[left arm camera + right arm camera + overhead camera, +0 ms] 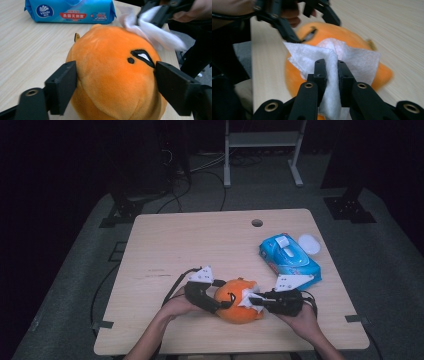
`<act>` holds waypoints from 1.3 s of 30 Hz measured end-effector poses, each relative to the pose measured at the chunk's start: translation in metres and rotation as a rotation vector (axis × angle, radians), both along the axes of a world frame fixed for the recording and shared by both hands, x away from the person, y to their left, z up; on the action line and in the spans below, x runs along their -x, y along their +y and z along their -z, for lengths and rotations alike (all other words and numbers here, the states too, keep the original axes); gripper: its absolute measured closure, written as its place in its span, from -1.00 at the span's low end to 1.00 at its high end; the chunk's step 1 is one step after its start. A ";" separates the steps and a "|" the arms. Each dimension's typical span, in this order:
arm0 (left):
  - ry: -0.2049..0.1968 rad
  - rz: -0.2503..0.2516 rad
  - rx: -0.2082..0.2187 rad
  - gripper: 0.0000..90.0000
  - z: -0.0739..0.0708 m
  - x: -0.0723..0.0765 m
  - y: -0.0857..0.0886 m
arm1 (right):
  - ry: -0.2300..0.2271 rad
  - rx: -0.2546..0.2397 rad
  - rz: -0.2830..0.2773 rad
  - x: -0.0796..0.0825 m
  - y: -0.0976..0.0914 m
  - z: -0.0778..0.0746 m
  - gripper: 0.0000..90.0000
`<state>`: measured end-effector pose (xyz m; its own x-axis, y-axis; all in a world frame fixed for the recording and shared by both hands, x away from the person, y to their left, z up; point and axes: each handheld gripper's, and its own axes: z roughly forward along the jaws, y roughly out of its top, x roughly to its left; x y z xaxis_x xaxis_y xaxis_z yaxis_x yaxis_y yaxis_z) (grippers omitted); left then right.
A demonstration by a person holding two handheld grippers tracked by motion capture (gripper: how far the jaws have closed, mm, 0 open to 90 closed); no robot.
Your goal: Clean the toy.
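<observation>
Tongs: our left pair (115, 82) clamps the plush (112, 75); our right pair (331, 72) pinches a wipe (332, 53) against it.

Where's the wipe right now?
The white wipe is pinched in the right gripper and pressed on top of the orange plush toy, near the table's front edge in the high view.

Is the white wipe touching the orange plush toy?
Touching: the right gripper view shows the white wipe, pinched in the right gripper, lying on the orange plush toy.
</observation>
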<state>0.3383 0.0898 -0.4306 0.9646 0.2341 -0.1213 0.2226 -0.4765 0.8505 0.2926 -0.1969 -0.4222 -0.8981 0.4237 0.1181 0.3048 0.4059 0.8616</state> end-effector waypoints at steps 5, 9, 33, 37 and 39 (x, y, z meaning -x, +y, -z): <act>-0.105 0.039 -0.058 -0.41 0.000 0.008 -0.004 | -0.046 -0.005 -0.032 -0.006 0.023 -0.011 0.78; -0.114 0.045 -0.060 -0.37 0.002 0.008 -0.002 | -0.048 -0.012 -0.009 -0.020 0.024 -0.013 0.78; -0.044 0.036 -0.026 -0.46 0.004 -0.002 0.011 | -0.022 -0.018 0.063 -0.014 0.004 -0.003 0.78; -0.033 0.033 -0.040 -0.42 0.006 -0.004 0.015 | -0.046 -0.006 0.021 -0.010 0.014 -0.009 0.78; -0.015 0.021 -0.022 -0.41 0.011 -0.005 0.019 | -0.033 0.002 0.023 -0.012 0.012 -0.008 0.78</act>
